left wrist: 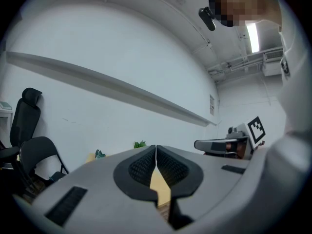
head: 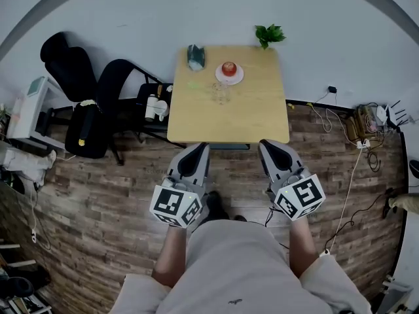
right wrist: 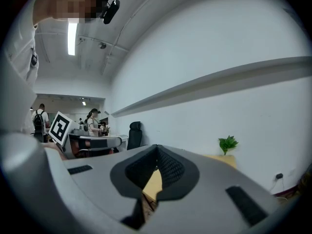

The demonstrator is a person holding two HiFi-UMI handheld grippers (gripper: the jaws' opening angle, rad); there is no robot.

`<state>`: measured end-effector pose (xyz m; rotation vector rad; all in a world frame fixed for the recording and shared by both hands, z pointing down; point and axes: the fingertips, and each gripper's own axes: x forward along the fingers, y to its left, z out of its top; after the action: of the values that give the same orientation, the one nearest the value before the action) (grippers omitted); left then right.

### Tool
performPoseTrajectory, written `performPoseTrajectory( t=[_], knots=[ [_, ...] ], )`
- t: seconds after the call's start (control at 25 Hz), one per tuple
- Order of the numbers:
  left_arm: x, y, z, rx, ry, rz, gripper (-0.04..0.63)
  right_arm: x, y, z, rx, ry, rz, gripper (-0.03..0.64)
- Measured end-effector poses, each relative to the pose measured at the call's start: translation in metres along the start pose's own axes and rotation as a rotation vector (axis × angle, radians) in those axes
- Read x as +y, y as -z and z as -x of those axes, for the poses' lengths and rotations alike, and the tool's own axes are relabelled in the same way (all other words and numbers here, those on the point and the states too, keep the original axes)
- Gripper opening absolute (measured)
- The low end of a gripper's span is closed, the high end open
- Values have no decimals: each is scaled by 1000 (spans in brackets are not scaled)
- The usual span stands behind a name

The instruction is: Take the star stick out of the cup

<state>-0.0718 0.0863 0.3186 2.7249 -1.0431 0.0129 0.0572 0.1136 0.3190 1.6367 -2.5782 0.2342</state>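
Both left gripper (head: 196, 150) and right gripper (head: 270, 146) empty, fingers (left wrist: 141, 168) pressed together. Cup (head: 221, 94) is well ahead on the desk (head: 262, 116), nearer the left.

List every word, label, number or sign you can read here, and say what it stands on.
No words or numbers can be read.
Marker cube on the left hand-held gripper: black-and-white squares only, no text.
Marker cube on the right hand-held gripper: the same.
Wall plate: too small to read.
Mark on the shirt: too small to read.
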Motion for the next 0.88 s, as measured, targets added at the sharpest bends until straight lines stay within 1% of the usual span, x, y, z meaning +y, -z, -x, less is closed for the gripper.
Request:
performPoseTrajectory(
  t=[0.12, 0.36, 0.48, 0.68, 0.88],
  knots=[
    [15, -3, -8, -3, 16, 2, 9, 0, -1, -18, 5, 18, 21, -2],
    [46, -3, -22, 11, 39, 1, 9, -4, 2, -52, 18, 52, 14, 0],
    [58, -5, -28, 14, 49, 2, 9, -3, 2, -66, 17, 55, 11, 18],
    [65, 0, -39, 28, 70, 11, 11, -1, 7, -75, 42, 63, 8, 31],
    [63, 5, -53, 48, 91, 23, 11, -13, 14, -75, 61, 78, -4, 49]
  ],
)
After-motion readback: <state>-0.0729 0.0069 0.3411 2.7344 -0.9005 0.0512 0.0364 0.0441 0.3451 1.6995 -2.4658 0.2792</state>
